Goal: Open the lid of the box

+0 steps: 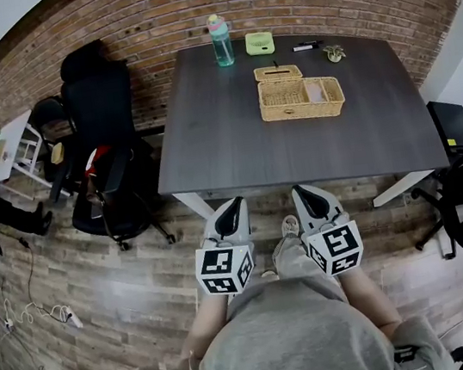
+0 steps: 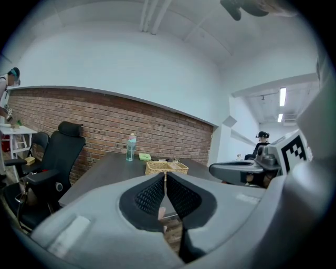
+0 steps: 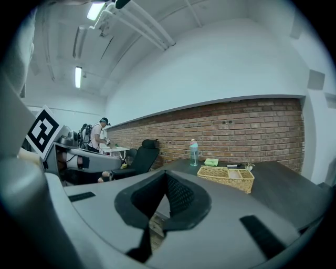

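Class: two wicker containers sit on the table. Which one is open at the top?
The larger wicker basket, nearer the person; its divided inside shows. The smaller wicker box behind it is covered on top.

Left gripper [image 1: 235,205] and right gripper [image 1: 302,193] side by side at 6 o'clock, tips pointing to 12 o'clock. Jaws of both closed, empty.

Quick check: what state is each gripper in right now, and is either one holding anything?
Left gripper: closed, nothing between its jaws.
Right gripper: closed, nothing between its jaws.
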Motion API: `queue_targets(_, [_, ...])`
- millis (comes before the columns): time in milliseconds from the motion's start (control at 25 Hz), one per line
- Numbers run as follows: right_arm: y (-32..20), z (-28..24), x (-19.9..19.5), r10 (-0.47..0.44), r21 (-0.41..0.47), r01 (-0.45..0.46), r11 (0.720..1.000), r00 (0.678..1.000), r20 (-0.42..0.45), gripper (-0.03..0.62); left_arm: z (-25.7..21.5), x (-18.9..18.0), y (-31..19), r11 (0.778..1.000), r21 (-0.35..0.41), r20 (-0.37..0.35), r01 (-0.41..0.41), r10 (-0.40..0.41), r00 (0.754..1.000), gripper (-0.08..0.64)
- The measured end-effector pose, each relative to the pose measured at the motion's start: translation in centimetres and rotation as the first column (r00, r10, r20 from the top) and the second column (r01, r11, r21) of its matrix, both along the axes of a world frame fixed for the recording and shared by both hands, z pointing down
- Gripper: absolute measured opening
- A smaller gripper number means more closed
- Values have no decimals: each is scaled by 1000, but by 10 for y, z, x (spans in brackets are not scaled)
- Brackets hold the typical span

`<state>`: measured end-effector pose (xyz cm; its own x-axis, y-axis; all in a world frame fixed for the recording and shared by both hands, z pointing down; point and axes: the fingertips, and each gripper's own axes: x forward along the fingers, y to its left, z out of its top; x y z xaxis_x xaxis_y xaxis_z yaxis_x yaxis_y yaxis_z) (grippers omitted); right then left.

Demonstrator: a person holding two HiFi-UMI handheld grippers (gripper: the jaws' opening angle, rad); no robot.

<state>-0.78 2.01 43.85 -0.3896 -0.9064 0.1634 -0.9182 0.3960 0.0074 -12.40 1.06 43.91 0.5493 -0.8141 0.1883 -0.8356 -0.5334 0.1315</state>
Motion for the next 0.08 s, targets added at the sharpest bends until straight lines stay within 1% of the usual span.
queue_targets(80, [0,0,0,0,1,0,1000,1000,2,2,0,0,0,1000,-1,-2,-2,2,1000,23])
